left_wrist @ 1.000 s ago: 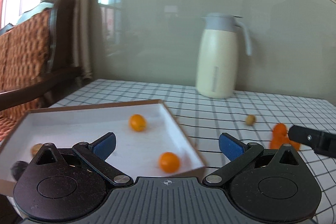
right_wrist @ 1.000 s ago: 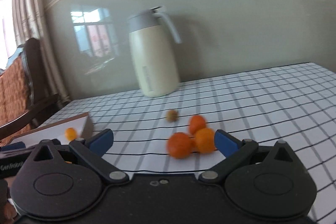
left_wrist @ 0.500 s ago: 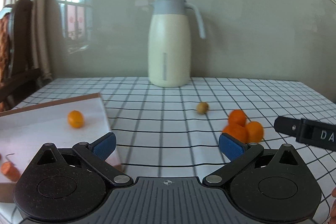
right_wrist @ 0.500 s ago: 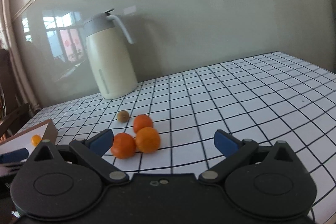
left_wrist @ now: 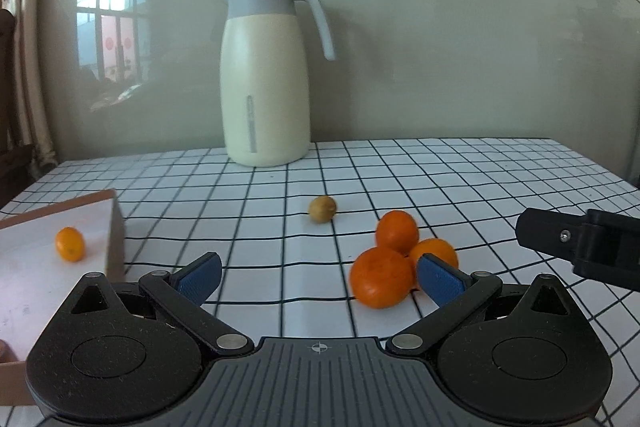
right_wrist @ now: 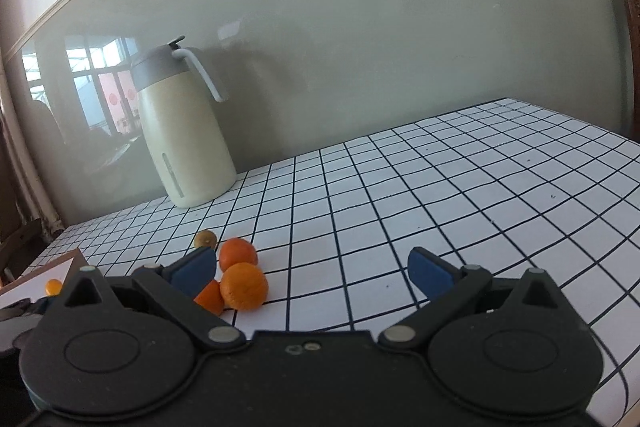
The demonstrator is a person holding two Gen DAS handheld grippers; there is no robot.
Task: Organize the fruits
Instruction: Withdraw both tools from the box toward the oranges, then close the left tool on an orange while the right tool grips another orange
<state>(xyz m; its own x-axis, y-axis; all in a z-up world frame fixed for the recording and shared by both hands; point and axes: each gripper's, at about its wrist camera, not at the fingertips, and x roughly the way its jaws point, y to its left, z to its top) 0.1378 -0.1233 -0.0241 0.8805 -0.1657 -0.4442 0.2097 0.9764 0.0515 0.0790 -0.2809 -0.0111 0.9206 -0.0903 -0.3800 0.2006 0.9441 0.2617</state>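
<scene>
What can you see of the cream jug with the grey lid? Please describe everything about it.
The jug is tall, with a cream body that looks smooth, a grey top with a small lid tab, and a curved pale handle on its right. A narrow grey strip runs down its front. It stands upright on the checked tablecloth near the wall, apart from the fruit; nothing else touches it.

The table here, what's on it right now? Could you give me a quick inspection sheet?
Surface: checked tablecloth.
Job's things: three oranges clustered together; small orange fruit in the white tray; brownish round fruit lying apart.
Clutter: cream jug near the wall.
Grippers: left gripper open, empty; right gripper open, empty.
Cables: nothing seen.
Surroundings: glossy wall panel, curtain.
</scene>
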